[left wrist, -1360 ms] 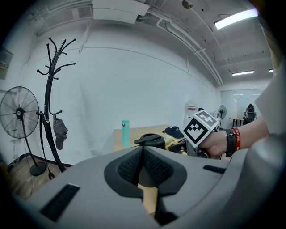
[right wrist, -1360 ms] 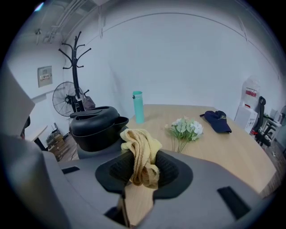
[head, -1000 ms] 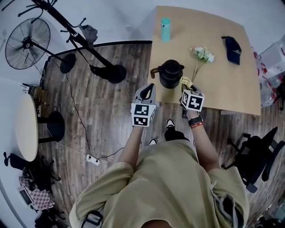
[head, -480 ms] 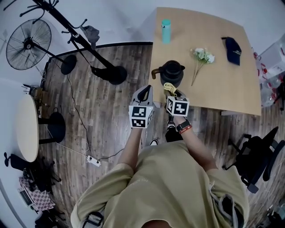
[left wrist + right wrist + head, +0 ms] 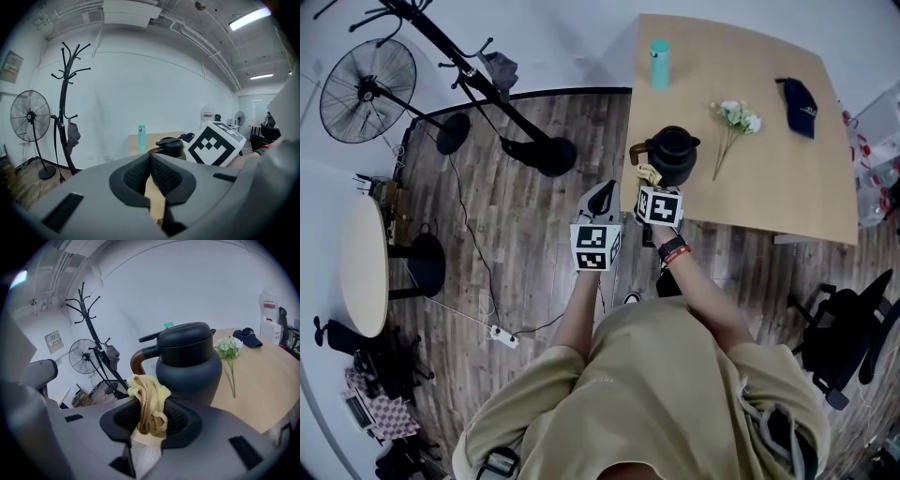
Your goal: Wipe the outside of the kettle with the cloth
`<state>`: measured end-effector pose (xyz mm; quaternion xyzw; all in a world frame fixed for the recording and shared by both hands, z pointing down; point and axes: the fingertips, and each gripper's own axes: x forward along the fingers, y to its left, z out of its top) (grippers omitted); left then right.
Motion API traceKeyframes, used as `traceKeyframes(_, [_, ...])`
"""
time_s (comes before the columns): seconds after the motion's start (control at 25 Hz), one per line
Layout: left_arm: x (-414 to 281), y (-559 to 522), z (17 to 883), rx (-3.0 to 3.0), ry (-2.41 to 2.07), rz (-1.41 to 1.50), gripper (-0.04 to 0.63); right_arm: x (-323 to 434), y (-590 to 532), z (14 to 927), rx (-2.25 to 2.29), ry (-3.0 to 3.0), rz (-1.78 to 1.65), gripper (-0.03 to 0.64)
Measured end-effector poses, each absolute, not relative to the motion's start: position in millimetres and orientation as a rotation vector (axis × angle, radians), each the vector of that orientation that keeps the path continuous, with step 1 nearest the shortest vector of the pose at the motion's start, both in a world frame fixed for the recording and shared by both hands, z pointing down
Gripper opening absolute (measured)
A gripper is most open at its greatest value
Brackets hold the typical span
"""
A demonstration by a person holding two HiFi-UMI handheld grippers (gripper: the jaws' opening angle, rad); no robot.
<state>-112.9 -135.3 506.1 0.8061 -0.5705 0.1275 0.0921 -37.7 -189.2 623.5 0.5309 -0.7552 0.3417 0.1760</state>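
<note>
The right gripper [image 5: 150, 417] is clenched on a bunched yellow cloth [image 5: 148, 399], with the dark kettle [image 5: 188, 363] just beyond at 12 o'clock; I cannot tell whether they touch. The kettle stands near the wooden table's [image 5: 769, 178] left edge, and the left gripper [image 5: 602, 199], jaws pressed together on nothing, hangs at its 7 o'clock. Black-and-white square markers cover the gripper cubes [image 5: 216, 144]; a wall notice [image 5: 10, 66] is too small to read.

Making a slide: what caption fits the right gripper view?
Right gripper holds a yellow cloth in front of the black kettle on the table.
</note>
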Motion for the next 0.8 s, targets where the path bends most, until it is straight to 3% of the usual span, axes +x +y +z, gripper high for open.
traceKeyframes(0.8, [-129.4,-135.2,511.7,2.386,-1.675,0.376,0.021,-44.8,-212.3,644.3,1.673,-2.014,1.168,0.138])
